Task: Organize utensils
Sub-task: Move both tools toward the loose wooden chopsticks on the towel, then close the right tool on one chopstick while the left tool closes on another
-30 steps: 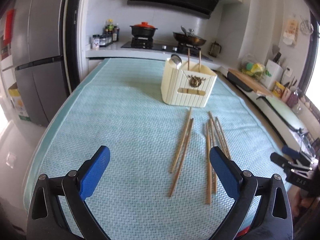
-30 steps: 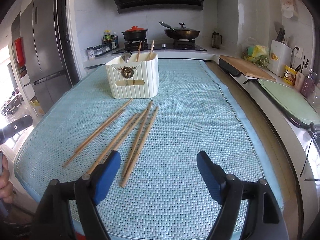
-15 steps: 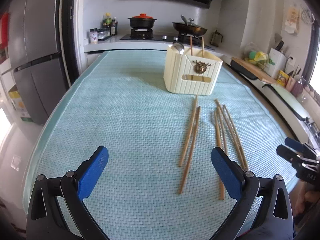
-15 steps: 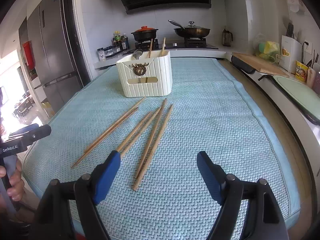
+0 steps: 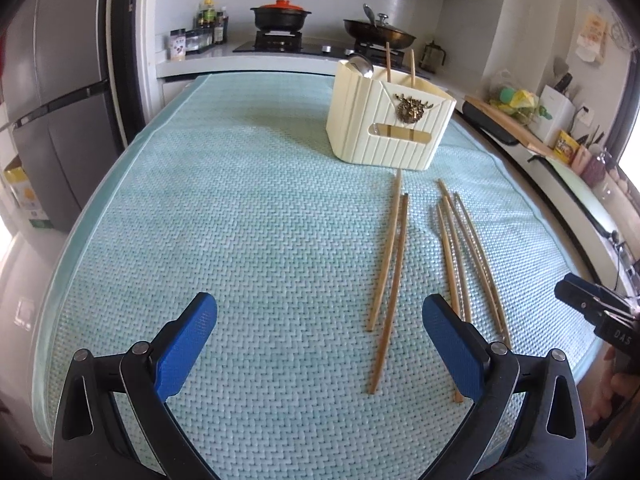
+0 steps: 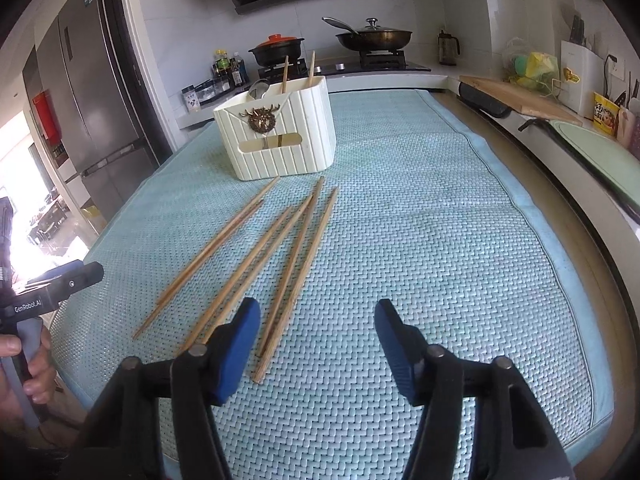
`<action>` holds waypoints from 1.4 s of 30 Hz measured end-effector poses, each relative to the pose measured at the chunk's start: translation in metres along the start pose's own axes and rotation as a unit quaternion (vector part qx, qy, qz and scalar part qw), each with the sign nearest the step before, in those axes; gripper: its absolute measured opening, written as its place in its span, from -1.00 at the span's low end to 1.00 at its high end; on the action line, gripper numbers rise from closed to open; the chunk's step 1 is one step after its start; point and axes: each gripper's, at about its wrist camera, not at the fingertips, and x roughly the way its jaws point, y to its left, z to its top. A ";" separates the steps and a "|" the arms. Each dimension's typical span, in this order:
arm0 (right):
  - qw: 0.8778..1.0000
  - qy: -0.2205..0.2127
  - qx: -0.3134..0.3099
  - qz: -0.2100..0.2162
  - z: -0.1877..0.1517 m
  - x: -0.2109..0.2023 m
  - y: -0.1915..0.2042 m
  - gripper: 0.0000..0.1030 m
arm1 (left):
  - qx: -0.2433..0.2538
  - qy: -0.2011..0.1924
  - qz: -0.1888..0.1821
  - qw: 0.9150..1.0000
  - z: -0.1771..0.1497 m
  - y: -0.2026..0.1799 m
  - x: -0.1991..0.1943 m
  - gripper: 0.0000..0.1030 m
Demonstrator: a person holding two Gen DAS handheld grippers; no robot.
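Loose chopsticks are being approached by 2 empty, wide-open grippers

6 chopsticks are lying flat on the teal mat just in front of the cream utensil holder, where 2 more and a spoon are already being kept upright; the left gripper is being held with its jaws spread wide above bare mat, left of the sticks, while the right gripper is being held somewhat less wide, its left pad lying over the near ends of the middle sticks. Trouble is being risked by the crowding: neighbouring sticks are touching or nearly so, so 2 may be getting pinched together, or 1 may be getting rolled aside across the woven surface by a closing pad
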 end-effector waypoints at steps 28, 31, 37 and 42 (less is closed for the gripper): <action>0.997 0.050 0.043 0.031 -0.002 0.018 -0.024 -0.29 | 0.130 0.102 -0.004 0.986 0.124 -0.088 0.189 0.97; 0.997 0.052 0.042 0.031 -0.003 0.016 -0.027 -0.29 | 0.141 0.102 0.022 0.984 0.119 -0.089 0.197 0.95; 0.998 0.053 0.029 0.033 0.013 0.028 -0.029 -0.29 | 0.125 0.108 0.013 0.986 0.107 -0.065 0.188 0.89; 0.997 0.065 0.010 0.047 0.053 0.071 -0.026 -0.29 | 0.119 0.111 0.000 0.987 0.098 -0.049 0.177 0.85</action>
